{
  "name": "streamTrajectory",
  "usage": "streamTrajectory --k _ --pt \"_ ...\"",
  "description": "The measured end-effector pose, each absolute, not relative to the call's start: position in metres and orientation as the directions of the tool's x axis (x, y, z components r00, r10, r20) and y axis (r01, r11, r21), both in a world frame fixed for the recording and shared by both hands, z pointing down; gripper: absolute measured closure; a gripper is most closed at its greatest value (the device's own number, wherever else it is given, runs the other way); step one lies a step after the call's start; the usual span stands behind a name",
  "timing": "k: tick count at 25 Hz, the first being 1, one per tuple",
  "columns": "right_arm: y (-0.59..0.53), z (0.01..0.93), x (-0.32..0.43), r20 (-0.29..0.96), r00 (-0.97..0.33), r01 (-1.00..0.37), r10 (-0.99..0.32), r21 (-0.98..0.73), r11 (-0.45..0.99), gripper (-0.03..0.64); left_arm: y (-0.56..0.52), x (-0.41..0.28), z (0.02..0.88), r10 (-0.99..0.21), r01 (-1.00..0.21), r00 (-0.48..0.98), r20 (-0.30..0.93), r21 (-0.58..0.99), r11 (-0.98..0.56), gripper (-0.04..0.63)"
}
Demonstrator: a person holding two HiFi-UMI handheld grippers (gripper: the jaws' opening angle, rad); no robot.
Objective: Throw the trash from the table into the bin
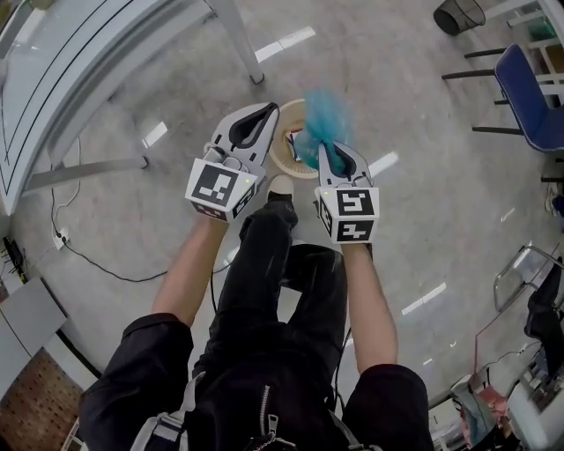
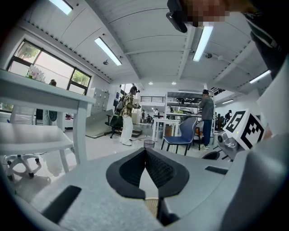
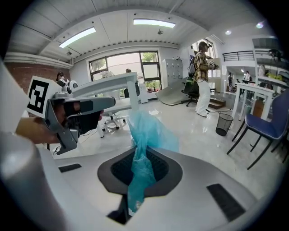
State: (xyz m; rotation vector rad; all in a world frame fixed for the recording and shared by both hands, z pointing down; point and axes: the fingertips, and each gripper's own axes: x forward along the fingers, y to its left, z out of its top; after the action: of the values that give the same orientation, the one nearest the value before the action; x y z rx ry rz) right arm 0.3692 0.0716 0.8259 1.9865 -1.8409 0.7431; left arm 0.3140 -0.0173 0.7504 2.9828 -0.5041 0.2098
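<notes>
Head view: left gripper [image 1: 267,111] and right gripper [image 1: 325,148] are side by side above a round bin [image 1: 278,155] on the floor. A teal plastic bag [image 1: 324,119] bunches over the bin's rim.
Left gripper view: jaws closed tip to tip, nothing between.
Right gripper view: jaws pinched tight on the bag, which billows beyond them.

Two grippers show: one left gripper [image 1: 267,109] and one right gripper [image 1: 327,150], each carrying one marker cube, so two cubes in all. On the floor there is one tan round bin [image 1: 278,160], one black mesh basket [image 1: 458,15] and one blue chair [image 1: 529,97], with one white counter [image 1: 79,70] and one teal plastic bag [image 1: 324,119]. Two people stand out clearly in the left gripper view, one [image 2: 128,115] and another [image 2: 207,118].
</notes>
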Motion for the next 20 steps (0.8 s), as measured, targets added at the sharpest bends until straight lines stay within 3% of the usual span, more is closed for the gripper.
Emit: streamTrajectory --k 20 --pt "0.053 0.996 0.384 0.657 0.011 -0.985 -0.754 -0.123 -0.122 0.595 -0.031 0.319 0.872 -0.315 -0.344 0.920 0.231 0.096 -0.934 0.589"
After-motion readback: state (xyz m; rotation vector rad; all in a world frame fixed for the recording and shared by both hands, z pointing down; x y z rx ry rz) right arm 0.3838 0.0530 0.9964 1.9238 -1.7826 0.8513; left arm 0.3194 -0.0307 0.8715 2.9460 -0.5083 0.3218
